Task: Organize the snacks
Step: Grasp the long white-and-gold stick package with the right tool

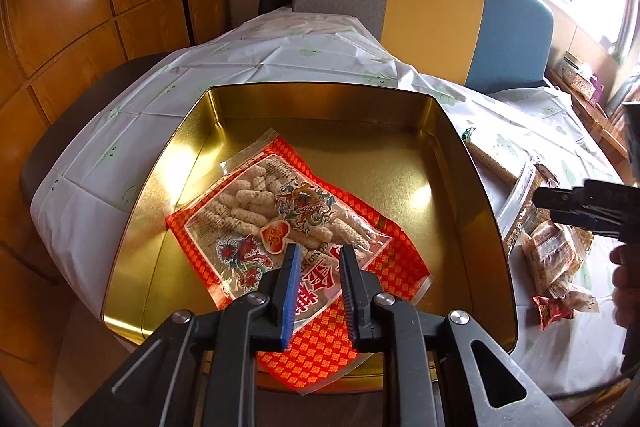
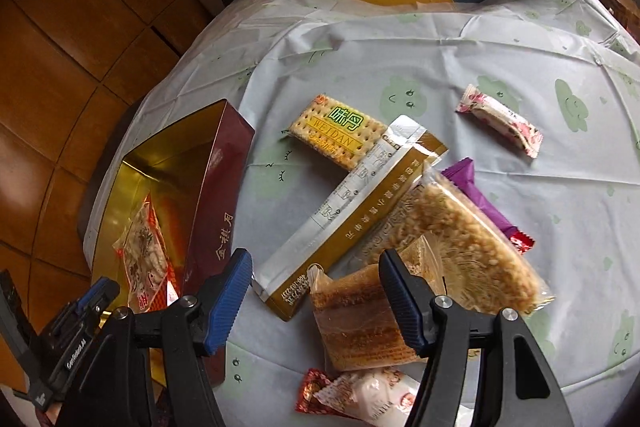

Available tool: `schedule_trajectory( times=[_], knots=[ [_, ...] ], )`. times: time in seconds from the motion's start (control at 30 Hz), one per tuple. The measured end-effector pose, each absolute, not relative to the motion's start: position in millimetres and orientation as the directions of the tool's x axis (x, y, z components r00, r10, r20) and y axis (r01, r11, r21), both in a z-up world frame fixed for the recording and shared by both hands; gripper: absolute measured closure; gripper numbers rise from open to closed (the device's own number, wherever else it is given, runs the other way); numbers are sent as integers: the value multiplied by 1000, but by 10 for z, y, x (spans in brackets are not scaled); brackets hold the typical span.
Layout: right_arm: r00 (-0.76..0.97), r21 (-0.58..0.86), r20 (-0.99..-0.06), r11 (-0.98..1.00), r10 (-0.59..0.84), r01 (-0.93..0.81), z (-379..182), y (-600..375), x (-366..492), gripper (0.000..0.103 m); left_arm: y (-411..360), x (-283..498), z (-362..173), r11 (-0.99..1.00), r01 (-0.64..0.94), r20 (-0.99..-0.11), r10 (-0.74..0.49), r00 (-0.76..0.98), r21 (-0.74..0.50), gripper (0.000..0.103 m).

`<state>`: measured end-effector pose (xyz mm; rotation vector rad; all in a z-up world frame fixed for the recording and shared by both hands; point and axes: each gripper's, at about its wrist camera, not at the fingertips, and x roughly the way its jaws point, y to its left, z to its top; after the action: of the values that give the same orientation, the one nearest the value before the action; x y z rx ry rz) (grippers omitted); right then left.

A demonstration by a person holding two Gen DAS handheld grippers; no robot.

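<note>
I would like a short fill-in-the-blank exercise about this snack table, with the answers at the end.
1. Inside the gold tin lies only ____ snack bag.
2. The cracker packet with green characters rests on the ____, outside the tin.
3. The right gripper hangs with jaws open above the clear-wrapped ____ cake.
4. The left gripper has nothing between its ____.

Answers: one; tablecloth; layered; jaws

Cracker pack (image 2: 334, 133) is showing green "味丹" w/ "WEIDAN" below in gold. Maroon tin (image 2: 218, 211) is carrying gold chars "金祺月" down its outer wall. Long gold-white box (image 2: 352, 215) is displaying a row of Chinese chars, too small to read, plus partial digits at its near end. Red snack bag (image 1: 280, 227) in the tin is showing a double-happiness "囍" heart; other print isn't legible.
</note>
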<state>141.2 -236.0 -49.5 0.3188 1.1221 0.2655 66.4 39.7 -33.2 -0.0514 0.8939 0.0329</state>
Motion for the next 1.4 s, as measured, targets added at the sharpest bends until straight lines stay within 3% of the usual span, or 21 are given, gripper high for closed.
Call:
schedule_trajectory(
  times=[0.23, 0.5, 0.57, 0.83, 1.0, 1.13, 1.2, 1.4],
  knots=[
    [345, 301, -903, 950, 256, 84, -627, -2195, 1667, 35, 430, 579, -259, 998, -54, -756, 19, 654, -21, 78],
    [298, 140, -948, 987, 110, 80, -655, -1910, 1815, 31, 443, 516, -230, 998, -53, -749, 15, 663, -28, 73],
    [270, 208, -946, 975, 181, 75, -687, -1894, 1783, 35, 455, 506, -234, 998, -56, -748, 17, 663, -27, 72],
    [301, 297, -927, 929, 224, 222, -885, -2159, 1839, 35, 540, 521, -291, 996, -74, -760, 15, 649, -44, 72],
    [314, 257, -932, 942, 182, 217, -916, -2087, 1950, 33, 534, 514, -305, 997, -67, -762, 9, 648, -46, 72],
    [354, 179, -929, 969, 108, 173, -903, -1992, 1888, 49, 518, 482, -286, 997, -64, -756, 16, 655, -34, 72],
    [375, 198, -918, 969, 131, 148, -879, -1981, 1810, 64, 517, 470, -284, 997, -68, -755, 22, 655, -29, 72],
    [430, 162, -894, 986, 128, 44, -745, -1939, 1527, 77, 516, 421, -276, 997, -72, -757, 27, 653, -27, 72]
  ],
)
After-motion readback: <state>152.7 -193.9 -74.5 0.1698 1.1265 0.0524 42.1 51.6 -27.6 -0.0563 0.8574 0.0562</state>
